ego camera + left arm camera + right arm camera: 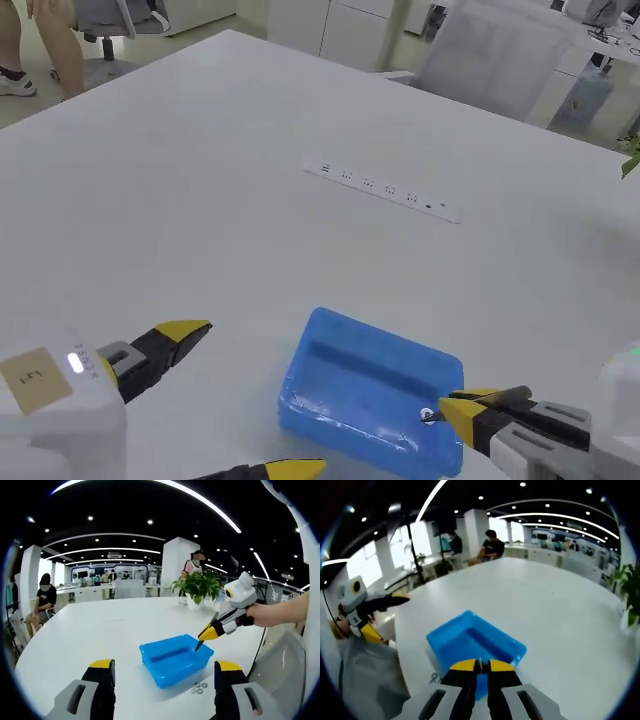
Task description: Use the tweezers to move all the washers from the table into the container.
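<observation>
- The right gripper (452,408) has its jaws pressed almost together, with a thin dark tool, apparently the tweezers (197,646), pinched between them.
- The tool's tip sits just over the near rim of the blue container (370,380). A small silvery piece (428,414) shows at the tip; whether it is a washer cannot be told.
- In the left gripper view, a hand (267,614) holds the right gripper tilted down toward the container.
- The left gripper (245,397) has its jaws spread wide. It holds nothing and hangs above the table (200,200) just beside the container.
- Several washers (199,688) lie on the table, close to the container's corner.
- A power strip (380,190) lies further back on the table, well apart from the container.
</observation>
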Available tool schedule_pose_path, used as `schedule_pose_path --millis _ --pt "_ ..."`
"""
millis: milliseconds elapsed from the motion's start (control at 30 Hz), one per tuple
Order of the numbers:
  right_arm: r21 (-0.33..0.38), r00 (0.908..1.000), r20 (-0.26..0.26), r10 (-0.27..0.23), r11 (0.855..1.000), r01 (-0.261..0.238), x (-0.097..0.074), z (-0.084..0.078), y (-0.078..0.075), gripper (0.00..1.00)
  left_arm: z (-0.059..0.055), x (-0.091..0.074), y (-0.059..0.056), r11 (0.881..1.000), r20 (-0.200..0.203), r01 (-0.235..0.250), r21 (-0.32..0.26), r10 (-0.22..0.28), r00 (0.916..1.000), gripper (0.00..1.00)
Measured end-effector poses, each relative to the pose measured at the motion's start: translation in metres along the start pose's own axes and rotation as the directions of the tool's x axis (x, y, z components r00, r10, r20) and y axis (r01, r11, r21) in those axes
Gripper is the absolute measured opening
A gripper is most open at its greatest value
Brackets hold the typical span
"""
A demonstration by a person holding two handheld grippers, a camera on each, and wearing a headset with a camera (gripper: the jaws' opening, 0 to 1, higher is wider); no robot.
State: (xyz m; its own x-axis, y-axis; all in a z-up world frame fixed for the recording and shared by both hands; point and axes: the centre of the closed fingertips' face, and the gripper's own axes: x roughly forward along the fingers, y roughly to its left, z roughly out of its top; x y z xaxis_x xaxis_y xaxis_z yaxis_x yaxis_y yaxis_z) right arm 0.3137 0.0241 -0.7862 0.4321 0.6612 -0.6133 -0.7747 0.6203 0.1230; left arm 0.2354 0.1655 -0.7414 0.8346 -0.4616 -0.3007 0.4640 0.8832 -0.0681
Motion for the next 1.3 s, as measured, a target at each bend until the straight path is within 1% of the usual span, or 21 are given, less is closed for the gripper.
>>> schedule_pose_path --millis 67,167,267,433,533,633,767,833,1000,1067,1133,1167,1300 --pt "0.000 0.9999 -0.011 -0.002 1.000 0.002 0.003 -0.001 -0.002 0.04 -0.001 0.000 -0.001 1.000 -0.006 0.002 0.001 -0.002 1.0000 0.82" --pt "-0.007 0.9981 -0.060 0.007 1.000 -0.007 0.010 -0.008 -0.002 0.04 -0.002 -0.001 -0.001 1.000 -0.020 0.000 0.008 0.000 0.9998 0.81" --pt "-0.040 0.9956 -0.093 0.011 0.999 -0.015 0.015 -0.011 -0.003 0.04 0.000 -0.001 -0.003 1.000 -0.025 0.002 0.008 -0.002 0.9997 0.80" --pt "-0.072 0.9911 -0.131 0.024 0.997 -0.034 0.021 -0.015 0.000 0.04 0.000 -0.001 -0.002 1.000 -0.027 -0.005 0.016 0.006 0.9996 0.80" --pt "-0.101 0.9876 -0.155 0.024 0.994 -0.040 0.023 -0.017 0.000 0.04 0.000 0.000 -0.003 1.000 -0.029 0.000 0.006 0.000 0.9996 0.79" --pt "-0.127 0.9831 -0.182 0.024 0.991 -0.047 0.025 -0.019 -0.001 0.04 0.000 0.000 -0.003 1.000 -0.034 -0.003 0.015 0.004 0.9994 0.79" --pt "-0.150 0.9775 -0.209 0.029 0.987 -0.061 0.028 -0.022 -0.001 0.04 -0.001 0.001 -0.004 1.000 -0.038 0.000 0.014 0.000 0.9993 0.78" --pt "-0.161 0.9764 -0.214 0.026 0.985 -0.062 0.028 -0.022 -0.001 0.04 -0.002 0.000 -0.003 1.000 -0.041 -0.003 0.017 0.003 0.9992 0.78" --pt "-0.154 0.9754 -0.219 0.026 0.986 -0.061 0.028 -0.021 -0.002 0.04 -0.002 0.000 -0.004 1.000 -0.044 -0.001 0.017 0.002 0.9990 0.78" --pt "-0.152 0.9753 -0.219 0.027 0.987 -0.061 0.027 -0.021 -0.002 0.04 0.000 0.000 -0.004 1.000 -0.036 -0.004 0.024 0.005 0.9993 0.79" --pt "-0.145 0.9771 -0.210 0.032 0.987 -0.064 0.026 -0.019 -0.001 0.04 0.001 -0.001 -0.003 1.000 -0.028 -0.008 0.026 0.009 0.9996 0.79" --pt "-0.144 0.9774 -0.209 0.035 0.987 -0.066 0.025 -0.018 0.000 0.04 0.001 -0.001 -0.003 1.000 -0.027 -0.007 0.017 0.007 0.9996 0.79" --pt "-0.150 0.9777 -0.207 0.037 0.986 -0.069 0.020 -0.014 0.001 0.04 0.000 -0.001 -0.002 1.000 -0.033 -0.010 0.020 0.011 0.9994 0.79"
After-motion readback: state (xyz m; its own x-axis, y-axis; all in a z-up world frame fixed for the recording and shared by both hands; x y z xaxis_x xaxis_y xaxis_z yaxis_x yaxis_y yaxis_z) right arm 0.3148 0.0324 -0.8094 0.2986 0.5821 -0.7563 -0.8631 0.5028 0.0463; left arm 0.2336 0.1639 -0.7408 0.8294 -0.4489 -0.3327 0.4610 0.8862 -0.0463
